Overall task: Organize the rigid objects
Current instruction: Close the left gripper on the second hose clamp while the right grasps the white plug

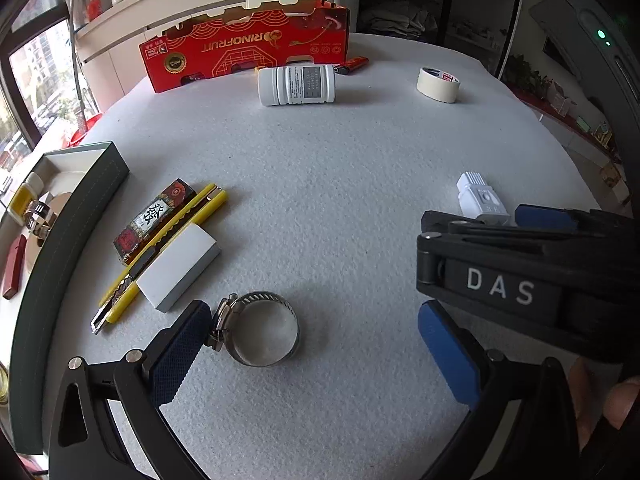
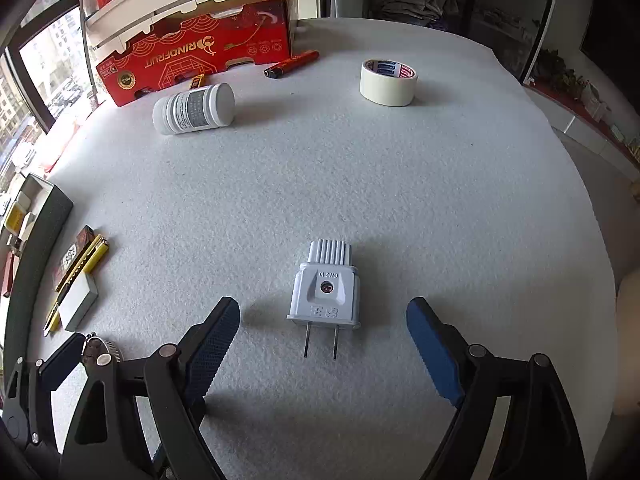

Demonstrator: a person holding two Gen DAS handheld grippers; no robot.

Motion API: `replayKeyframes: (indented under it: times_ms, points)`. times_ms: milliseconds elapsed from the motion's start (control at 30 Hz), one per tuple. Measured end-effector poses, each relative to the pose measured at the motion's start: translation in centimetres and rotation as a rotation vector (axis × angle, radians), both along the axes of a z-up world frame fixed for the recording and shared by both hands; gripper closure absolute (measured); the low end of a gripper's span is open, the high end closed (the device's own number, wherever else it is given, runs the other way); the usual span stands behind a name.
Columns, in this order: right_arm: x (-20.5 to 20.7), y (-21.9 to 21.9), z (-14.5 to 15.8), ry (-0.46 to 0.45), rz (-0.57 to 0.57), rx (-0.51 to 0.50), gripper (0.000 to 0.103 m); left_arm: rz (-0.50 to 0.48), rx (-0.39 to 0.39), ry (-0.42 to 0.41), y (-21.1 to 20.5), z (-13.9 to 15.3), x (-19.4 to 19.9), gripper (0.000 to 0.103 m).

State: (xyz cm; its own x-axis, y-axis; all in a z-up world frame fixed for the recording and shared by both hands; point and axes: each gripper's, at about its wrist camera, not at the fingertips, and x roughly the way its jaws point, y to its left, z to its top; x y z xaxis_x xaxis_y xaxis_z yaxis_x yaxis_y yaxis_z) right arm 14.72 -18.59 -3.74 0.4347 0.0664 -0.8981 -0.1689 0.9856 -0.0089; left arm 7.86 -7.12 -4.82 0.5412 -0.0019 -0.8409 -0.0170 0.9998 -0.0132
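Note:
A steel hose clamp (image 1: 256,328) lies on the white felt table (image 1: 340,200) between the fingers of my left gripper (image 1: 316,344). The jaws stand wide open, and the left pad (image 1: 180,352) sits right against the clamp's screw housing. A white two-pin plug (image 2: 326,292) lies flat with its pins toward the camera, between and just ahead of the fingertips of my right gripper (image 2: 324,340). That gripper is open and no pad touches the plug. In the left wrist view the right gripper's black body (image 1: 500,288) hides most of the plug (image 1: 480,196).
At the left are a dark green box (image 1: 52,248) holding small items, a dark card pack (image 1: 156,216), a yellow utility knife (image 1: 160,252) and a white block (image 1: 180,268). At the far side are a red carton (image 1: 248,48), a white bottle (image 1: 296,84), a lighter (image 2: 292,64) and a tape roll (image 2: 388,82).

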Motion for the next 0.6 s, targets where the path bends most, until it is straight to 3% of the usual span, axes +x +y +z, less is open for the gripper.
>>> replayKeyframes:
  times_ms: [100,133,333,600]
  points:
    - [0.0,0.1,-0.2,0.013,0.022,0.006,0.014,0.004,-0.001,-0.005,-0.1,0.0,0.1,0.000]
    - [0.1,0.3,-0.6,0.047,0.047,0.000,0.000,0.008,-0.002,-0.008,-0.1,0.0,0.1,0.000]
    - [0.0,0.3,-0.5,0.050,0.054,0.001,0.000,0.020,-0.001,-0.022,-0.2,0.0,0.2,0.000]
    - [0.3,0.5,-0.4,0.056,0.040,-0.004,0.000,-0.006,-0.004,0.065,-0.2,0.2,1.2,0.001]
